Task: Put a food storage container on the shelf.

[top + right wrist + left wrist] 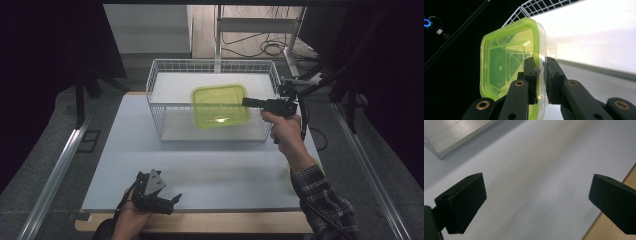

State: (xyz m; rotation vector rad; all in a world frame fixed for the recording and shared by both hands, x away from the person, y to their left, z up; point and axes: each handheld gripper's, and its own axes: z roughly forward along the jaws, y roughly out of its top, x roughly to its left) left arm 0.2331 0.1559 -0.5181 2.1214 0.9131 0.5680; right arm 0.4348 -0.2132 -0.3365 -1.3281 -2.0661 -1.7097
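So the right gripper (248, 102) has the green tub (220, 106) pinched by its rim; in the right gripper view you can see the two black jaws clamped on the edge, one pad inside the tub (509, 67) and one outside, with the tub standing on edge so its open face looks off to the left of that view; the tub is see-through with a lime-green rim and looks empty as far as I can tell.

Taking the wire basket (156, 90) as the landmark: the tub hangs over the basket's inside, roughly mid-basket and a bit toward the right wall, tilted so its mouth faces the camera in the high view; can't tell whether its bottom edge touches the basket floor or hangs just clear of it; the right hand (282, 129) reaches in from the basket's right side, plaid sleeve (320, 192) trailing back toward the near edge of the bench (125, 165).

The left gripper (175, 199) sits well in front of the basket, down at the near-left part of the bench, held in the left hand (131, 217); its jaws stand wide apart with nothing between them, just bare white bench top under them in the left gripper view; the wooden bench edge (606, 230) shows at the lower right there.
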